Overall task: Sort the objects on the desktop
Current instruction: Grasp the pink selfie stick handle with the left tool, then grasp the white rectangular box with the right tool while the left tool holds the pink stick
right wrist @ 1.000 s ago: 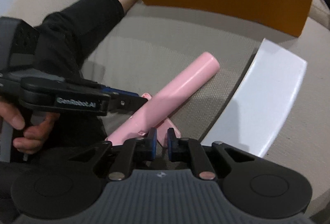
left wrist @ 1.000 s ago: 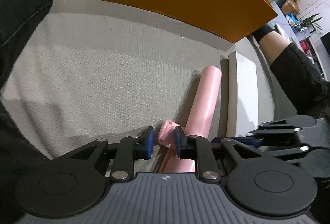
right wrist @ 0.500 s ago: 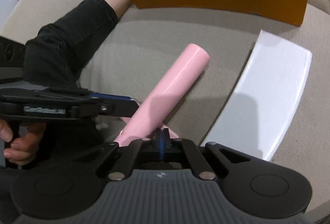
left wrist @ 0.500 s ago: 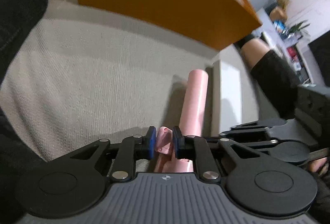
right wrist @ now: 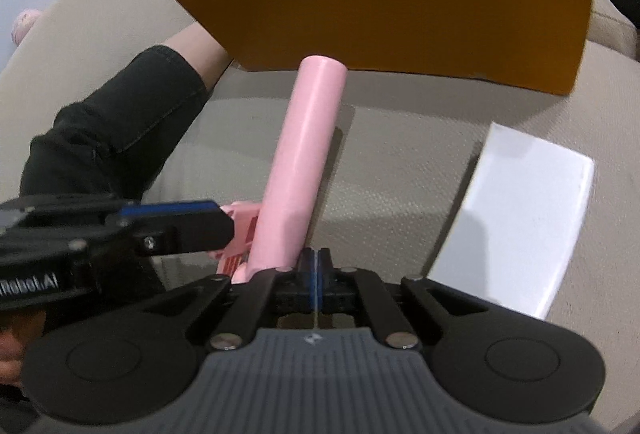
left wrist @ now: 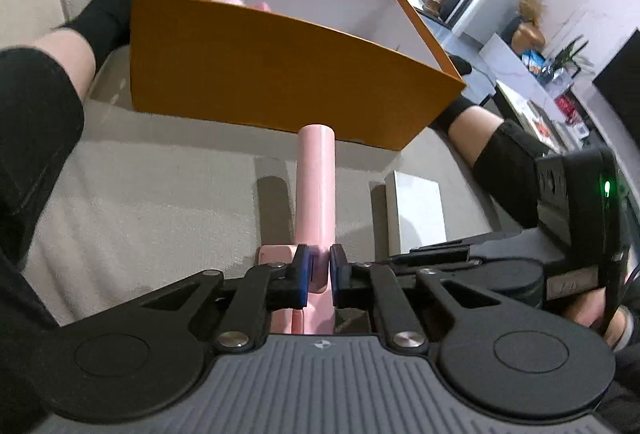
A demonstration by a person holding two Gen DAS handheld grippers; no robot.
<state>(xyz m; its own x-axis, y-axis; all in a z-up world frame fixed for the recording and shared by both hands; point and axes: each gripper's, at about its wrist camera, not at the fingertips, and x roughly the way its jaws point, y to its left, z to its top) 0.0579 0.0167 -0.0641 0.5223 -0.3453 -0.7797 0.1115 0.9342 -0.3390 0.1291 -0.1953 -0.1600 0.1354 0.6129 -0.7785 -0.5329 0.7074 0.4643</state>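
Note:
A pink tube [left wrist: 316, 186] with a flat pink tab at its near end hangs above the beige cushion and points toward the orange box [left wrist: 280, 74]. My left gripper [left wrist: 319, 268] is shut on that tab. In the right wrist view the same tube [right wrist: 308, 146] rises just left of my right gripper [right wrist: 317, 262]. Its jaws are opening, but only a hairline gap shows and I see nothing between the pads. The left gripper [right wrist: 228, 220] comes in from the left onto the tab.
The orange box [right wrist: 400, 2] stands open with a white inside and several items in it. A flat white box [left wrist: 416, 210] lies on the cushion [left wrist: 160, 202] to the right. A person's legs in black [left wrist: 32, 138] [left wrist: 504, 158] flank the area.
The left gripper closed on the pink tab and rose, lifting the tube off the cushion. The right gripper's pads came together. The tube now points straight at the orange box.

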